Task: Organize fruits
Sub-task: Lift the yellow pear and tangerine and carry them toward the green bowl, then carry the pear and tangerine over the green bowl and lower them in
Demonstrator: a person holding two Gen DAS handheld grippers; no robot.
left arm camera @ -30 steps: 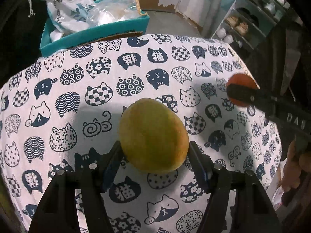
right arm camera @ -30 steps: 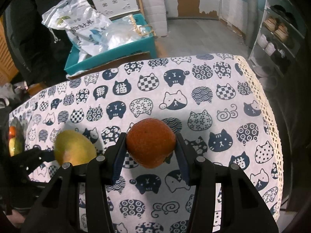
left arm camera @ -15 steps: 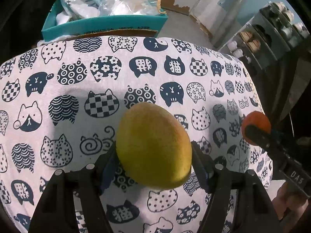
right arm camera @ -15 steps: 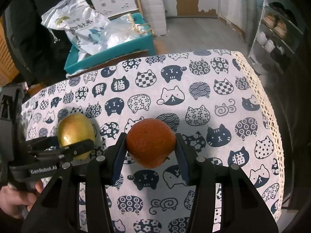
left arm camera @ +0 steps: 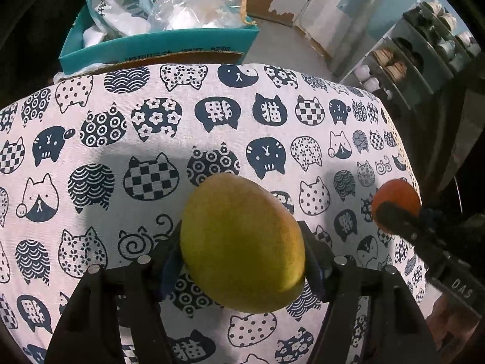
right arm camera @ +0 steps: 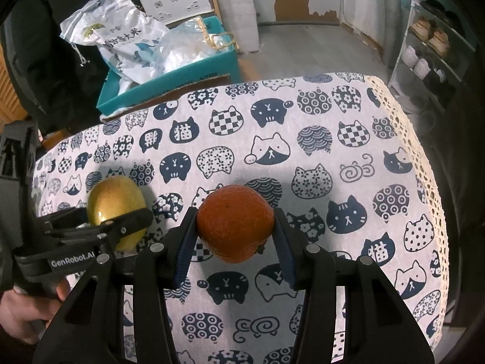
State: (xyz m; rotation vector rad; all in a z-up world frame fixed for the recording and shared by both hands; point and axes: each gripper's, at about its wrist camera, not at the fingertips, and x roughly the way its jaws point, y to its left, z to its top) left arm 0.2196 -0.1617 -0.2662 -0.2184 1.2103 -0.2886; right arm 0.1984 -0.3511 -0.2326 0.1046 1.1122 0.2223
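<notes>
Since a second ago the left gripper has carried its mango in over the bench, so that in the right wrist view the fruit now sits at middle left rather than at the lower left edge; the right gripper and its orange have not shifted.

Both fruits are held above the cat-print cloth. In the left wrist view the yellow-green mango fills the lower centre, with a dark finger touching each flank; the grip is fairly wide, and the log has the jaws closing slightly on it. The orange shows at the right edge of that frame, partly behind a black finger of the other tool.

In the right wrist view the orange sits at centre, pinched between blue-padded fingers set narrow around it. A hand at lower left holds the left tool's handle.

Beyond the bench's far edge, at upper left, a teal box holds plastic bags.
</notes>
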